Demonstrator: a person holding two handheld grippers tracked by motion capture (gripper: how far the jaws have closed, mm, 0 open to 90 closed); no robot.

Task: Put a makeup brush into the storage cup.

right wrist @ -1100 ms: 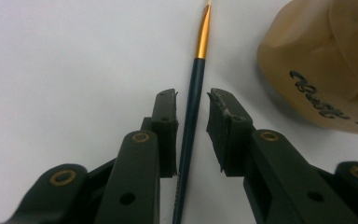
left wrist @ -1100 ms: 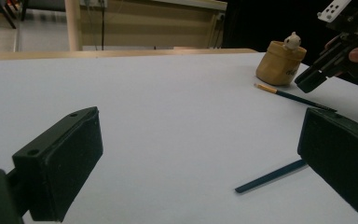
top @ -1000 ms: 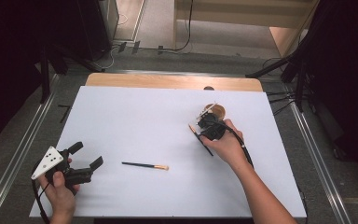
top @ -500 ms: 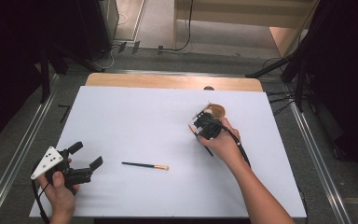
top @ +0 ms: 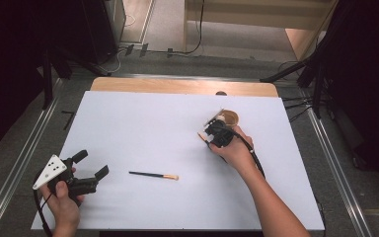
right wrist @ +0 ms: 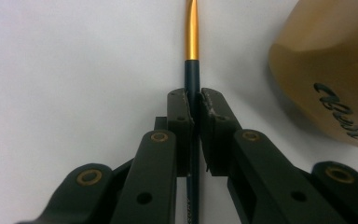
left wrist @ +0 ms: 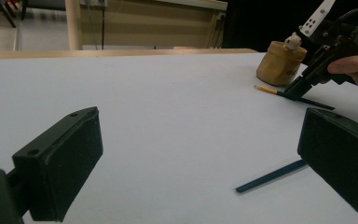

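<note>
Nearest me, my left gripper (top: 90, 169) hovers low over the white table (top: 143, 128) at its near left corner with its jaws spread wide and nothing between them, and a dark brush (top: 154, 175) lies flat on the sheet just to its right. Farther out on the right, my right gripper (right wrist: 193, 105) has just been closing and now pinches a second brush's (right wrist: 192, 56) dark handle, its gold ferrule pointing away, beside the tan cup (top: 228, 118).

White table (top: 143, 128), tan cup (top: 230, 118), two dark brushes (top: 154, 175) lying flat
</note>
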